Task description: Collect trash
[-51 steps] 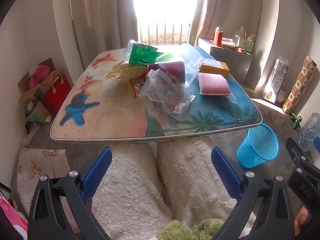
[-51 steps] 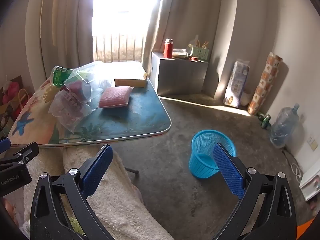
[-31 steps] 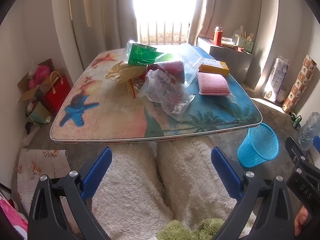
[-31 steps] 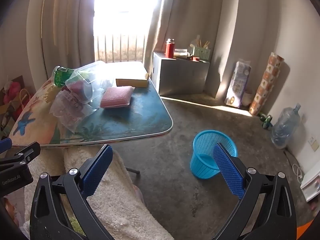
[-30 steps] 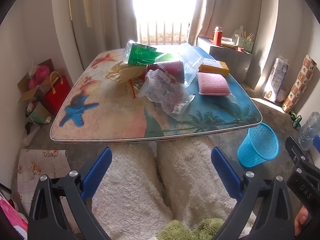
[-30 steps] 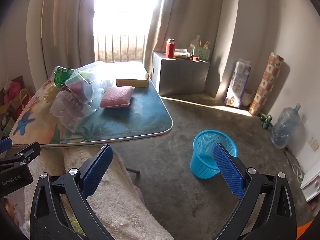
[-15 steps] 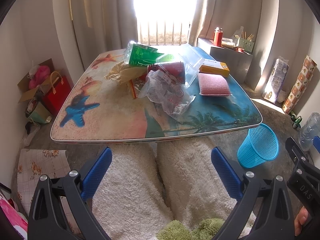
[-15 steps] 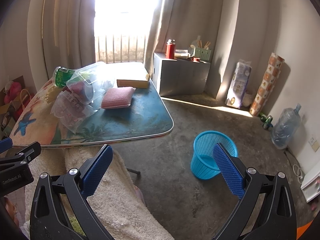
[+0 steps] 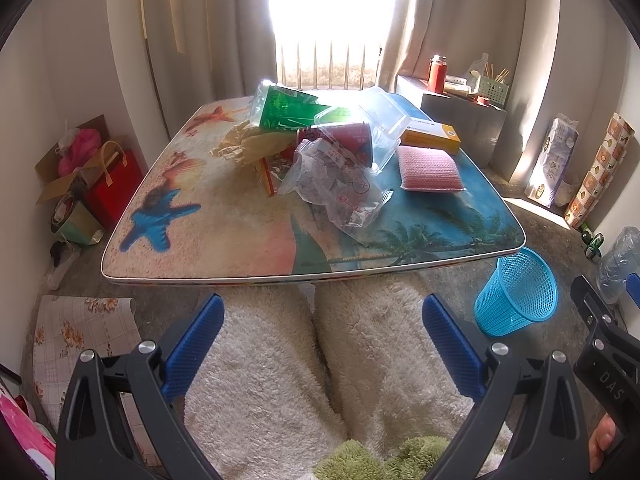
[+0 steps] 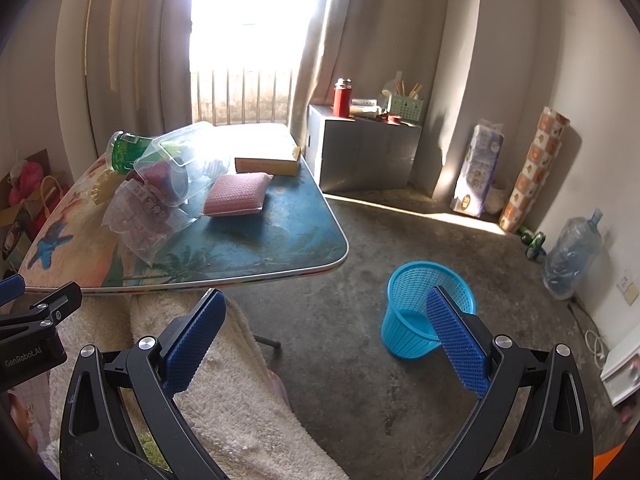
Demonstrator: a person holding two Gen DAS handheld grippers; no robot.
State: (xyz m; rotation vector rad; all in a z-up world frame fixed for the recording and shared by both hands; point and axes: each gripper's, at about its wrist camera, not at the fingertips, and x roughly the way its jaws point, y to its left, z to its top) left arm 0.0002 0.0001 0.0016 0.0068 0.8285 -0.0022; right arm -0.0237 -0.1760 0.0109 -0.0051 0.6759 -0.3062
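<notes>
A heap of trash lies on the beach-print table [image 9: 224, 248]: a crumpled clear plastic bag [image 9: 340, 188], a clear plastic box [image 9: 380, 128] over a red cup [image 9: 344, 140], a green bottle [image 9: 280, 108] and yellowish crumpled paper [image 9: 248, 146]. The same bag [image 10: 140, 224] and bottle [image 10: 124, 152] show in the right wrist view. A blue mesh bin [image 9: 520, 292] [image 10: 424, 308] stands on the floor right of the table. My left gripper [image 9: 320, 336] is open above a person's fleece-covered lap, short of the table. My right gripper [image 10: 328, 332] is open and empty, over the floor near the bin.
A pink sponge [image 9: 430, 168] and a yellow box [image 9: 430, 138] lie on the table's right part. A grey cabinet [image 10: 364, 148] with a red flask stands behind. A water jug [image 10: 572, 256] and paper rolls line the right wall. A red bag [image 9: 114, 184] sits left of the table.
The right wrist view has drifted slightly, so the table and bin sit a little lower and further right. The left wrist view is nearly unchanged. Both grippers stay open.
</notes>
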